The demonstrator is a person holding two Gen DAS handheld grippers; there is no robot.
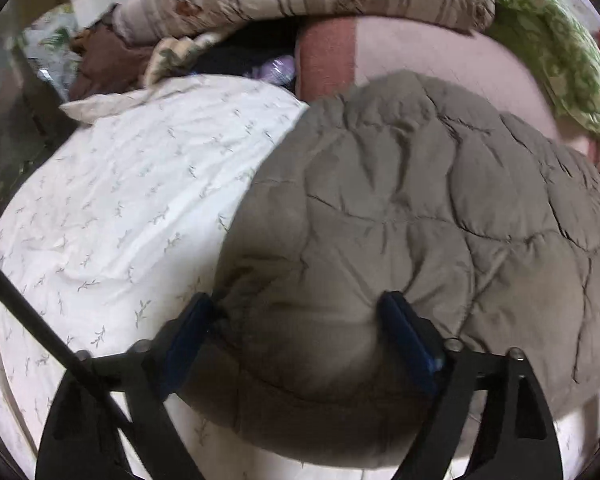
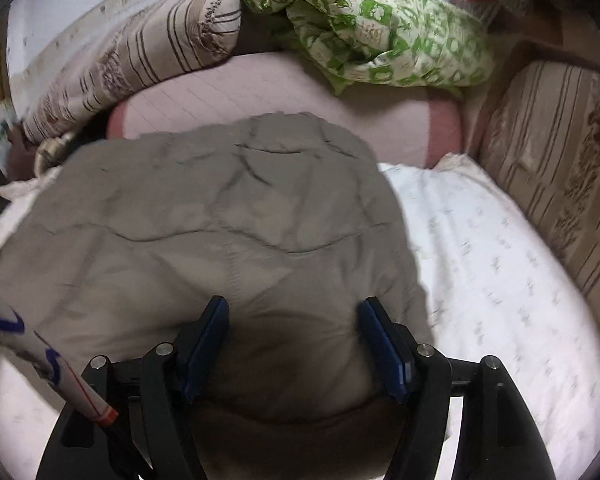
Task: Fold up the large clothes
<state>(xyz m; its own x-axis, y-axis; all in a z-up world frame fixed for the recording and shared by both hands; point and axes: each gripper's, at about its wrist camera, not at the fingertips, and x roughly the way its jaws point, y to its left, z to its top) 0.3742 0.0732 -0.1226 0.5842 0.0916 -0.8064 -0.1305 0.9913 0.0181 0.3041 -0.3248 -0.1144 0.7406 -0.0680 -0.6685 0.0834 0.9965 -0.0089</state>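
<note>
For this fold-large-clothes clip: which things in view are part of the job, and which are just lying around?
In the job:
- grey quilted jacket, lying on the white leaf-print sheet
- left gripper, bulging padding between its fingers
- right gripper, likewise

Just lying about:
- green patterned quilt
- striped beige bedding
- pink blanket
- brown cloth

Grey-brown quilted jacket on white leaf-sprigged sheet
</note>
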